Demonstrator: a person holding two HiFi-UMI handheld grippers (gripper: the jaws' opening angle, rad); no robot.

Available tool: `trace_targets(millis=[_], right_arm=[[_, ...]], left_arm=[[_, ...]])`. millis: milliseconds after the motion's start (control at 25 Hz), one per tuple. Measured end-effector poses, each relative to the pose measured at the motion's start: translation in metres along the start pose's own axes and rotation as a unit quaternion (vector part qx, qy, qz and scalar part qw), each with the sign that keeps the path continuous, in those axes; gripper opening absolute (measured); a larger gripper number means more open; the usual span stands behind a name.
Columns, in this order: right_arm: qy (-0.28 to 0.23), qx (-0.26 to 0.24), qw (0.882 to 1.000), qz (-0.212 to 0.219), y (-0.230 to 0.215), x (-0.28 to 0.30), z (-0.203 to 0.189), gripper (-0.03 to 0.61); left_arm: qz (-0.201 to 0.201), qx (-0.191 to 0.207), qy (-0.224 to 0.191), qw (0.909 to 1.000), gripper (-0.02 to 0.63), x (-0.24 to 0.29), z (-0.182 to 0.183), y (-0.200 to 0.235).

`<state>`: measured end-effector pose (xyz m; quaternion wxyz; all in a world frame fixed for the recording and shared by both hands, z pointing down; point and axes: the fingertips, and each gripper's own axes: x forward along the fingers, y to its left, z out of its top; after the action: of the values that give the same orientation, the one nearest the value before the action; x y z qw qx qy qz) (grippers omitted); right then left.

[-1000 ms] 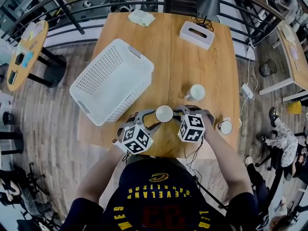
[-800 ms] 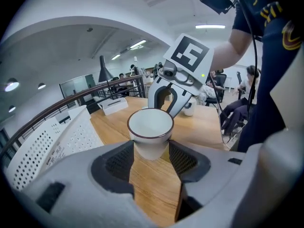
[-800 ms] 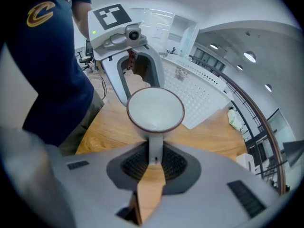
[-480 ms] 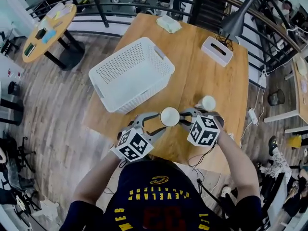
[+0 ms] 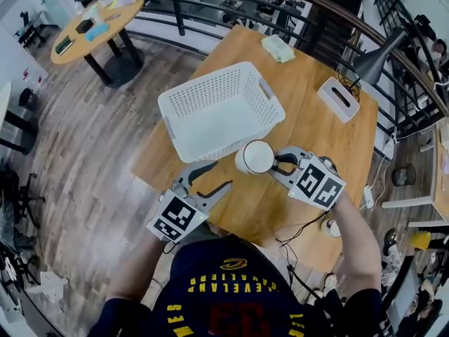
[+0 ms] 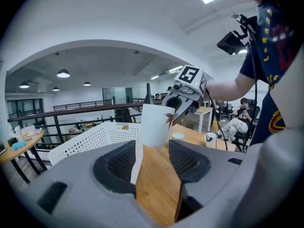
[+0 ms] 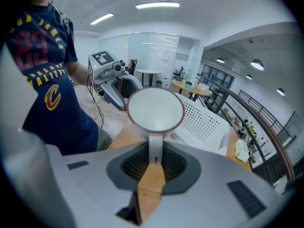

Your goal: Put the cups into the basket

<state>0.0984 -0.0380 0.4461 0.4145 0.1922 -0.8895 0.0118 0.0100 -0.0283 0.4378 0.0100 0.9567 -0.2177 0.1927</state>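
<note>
In a bright open-plan office, a wooden surface (image 5: pixel 309 128) carries a white perforated basket (image 5: pixel 221 114) at its 11 o'clock side, mouth up and ready to take the cups. The person's right arm (image 5: pixel 353 234) reaches in from 5 o'clock with the right gripper (image 5: pixel 279 166) angled downward, its jaws clamped on the handle (image 7: pixel 154 144) of a white cup (image 5: pixel 256 156). The grip by the handle keeps the cup upright, and it hangs above the surface just beside the basket's 5 o'clock corner, which looks like a carry toward the drop. The left gripper (image 5: pixel 210 179) sits at the cup's 7 o'clock, over the near edge and pointing toward 1 o'clock, jaws apart with nothing between them, apparently clearing the way. A second cup (image 5: pixel 330 227) waits at 4 o'clock near the edge, and a third cup (image 6: pixel 178 136) shows farther in.
</note>
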Motion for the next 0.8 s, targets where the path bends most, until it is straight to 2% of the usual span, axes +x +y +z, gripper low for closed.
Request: trace_targets(millis=[320, 800], right_arm=[[-0.007, 0.014, 1.000, -0.027, -0.044, 0.013, 0.044, 0.060], [0.025, 0.002, 0.999, -0.023, -0.080, 0.060, 0.085, 0.060]], left_arm=[[0.016, -0.020, -0.006, 0.9997, 0.221, -0.032, -0.011, 0.055], [0.008, -0.043, -0.019, 0.9989, 0.221, -0.051, -0.024, 0.111]])
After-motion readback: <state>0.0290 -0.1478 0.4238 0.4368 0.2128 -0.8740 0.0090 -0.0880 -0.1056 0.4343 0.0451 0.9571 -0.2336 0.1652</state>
